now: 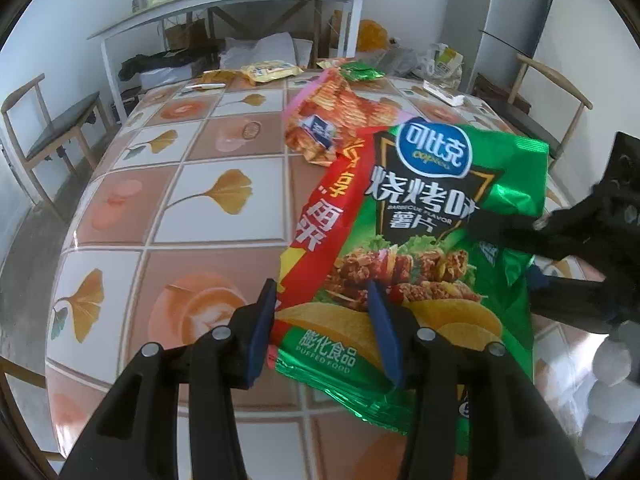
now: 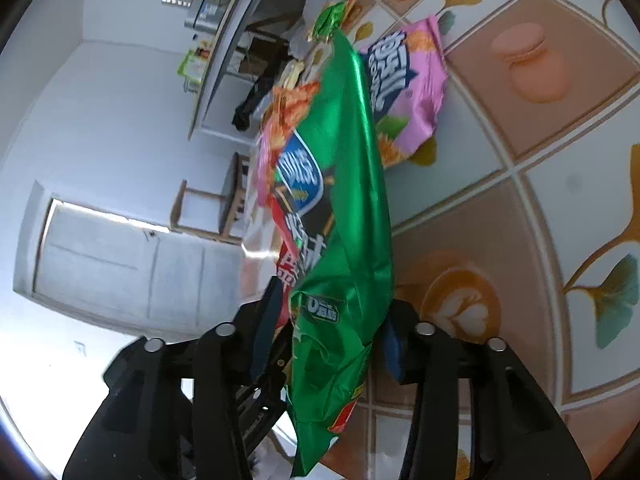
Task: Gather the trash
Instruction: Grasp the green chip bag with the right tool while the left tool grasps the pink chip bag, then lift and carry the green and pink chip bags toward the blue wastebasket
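The green chip bag (image 1: 432, 240) is held above the bench (image 1: 160, 208), clamped by the right gripper (image 2: 328, 332); the left gripper (image 1: 320, 320) is spread at its lower edge. 4 wrappers, including the pink bag (image 1: 340, 112), remain uncollected.

Readable print sits mostly on the green chip bag.

In the left wrist view the green bag (image 1: 420, 240) carries a blue oval logo reading 可比克 with small script under it too fine to read, then large white 烧烤味, the line "BARBECUE FLAVOR" and 薯片 on a black panel. Near its lower edge stand 膨化食品 and "PUFFED FOOD". Its red side band (image 1: 320, 216) bears big yellow characters, cut off and hard to make out. The right wrist view shows the same bag (image 2: 344, 208) edge-on with a small badge starting with "0". The pink bag (image 2: 404, 80) shows a blue logo with white characters, unreadable at this angle.
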`<state>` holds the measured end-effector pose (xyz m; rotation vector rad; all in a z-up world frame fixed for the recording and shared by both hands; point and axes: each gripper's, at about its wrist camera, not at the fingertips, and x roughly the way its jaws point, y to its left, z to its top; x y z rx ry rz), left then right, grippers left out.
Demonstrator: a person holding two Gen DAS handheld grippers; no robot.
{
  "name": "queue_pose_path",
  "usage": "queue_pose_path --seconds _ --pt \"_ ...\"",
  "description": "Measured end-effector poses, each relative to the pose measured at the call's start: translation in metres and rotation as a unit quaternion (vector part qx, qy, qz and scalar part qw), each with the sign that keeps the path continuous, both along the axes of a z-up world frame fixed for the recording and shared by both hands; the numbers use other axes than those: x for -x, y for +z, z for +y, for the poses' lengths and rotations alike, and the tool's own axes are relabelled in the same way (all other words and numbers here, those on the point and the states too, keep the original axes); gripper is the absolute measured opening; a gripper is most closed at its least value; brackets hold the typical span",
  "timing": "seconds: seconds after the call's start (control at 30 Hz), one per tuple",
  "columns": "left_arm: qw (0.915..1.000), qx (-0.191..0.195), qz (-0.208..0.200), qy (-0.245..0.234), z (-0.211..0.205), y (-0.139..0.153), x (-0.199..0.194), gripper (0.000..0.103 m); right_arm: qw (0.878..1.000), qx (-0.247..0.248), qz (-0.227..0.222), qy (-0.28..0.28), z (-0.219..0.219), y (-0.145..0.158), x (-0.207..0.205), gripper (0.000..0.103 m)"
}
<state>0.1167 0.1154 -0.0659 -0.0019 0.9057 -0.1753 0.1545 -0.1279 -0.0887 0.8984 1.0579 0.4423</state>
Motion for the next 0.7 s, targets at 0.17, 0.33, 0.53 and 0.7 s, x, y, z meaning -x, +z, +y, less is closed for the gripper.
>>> queue_pose_path --seconds 0.17,0.33,0.53,0.7 --pt "0.9997 0.019 0.008 -0.014 -0.005 0.002 0.011 0.045 1.000 0.011 -0.023 0.003 -0.013 0.002 0.011 0.032" --pt "0.9942 0.097 0.026 -0.038 0.000 0.008 0.009 0.045 0.999 0.018 -0.037 0.013 -0.036 0.006 0.019 0.024" --pt "0.9878 0.155 0.012 -0.006 0.018 0.031 -0.029 0.046 0.998 0.014 -0.065 0.021 -0.071 0.015 0.036 0.017" --pt "0.9784 0.202 0.041 0.003 0.013 0.031 -0.072 0.063 0.998 0.009 -0.066 0.003 -0.100 0.011 0.046 0.016"
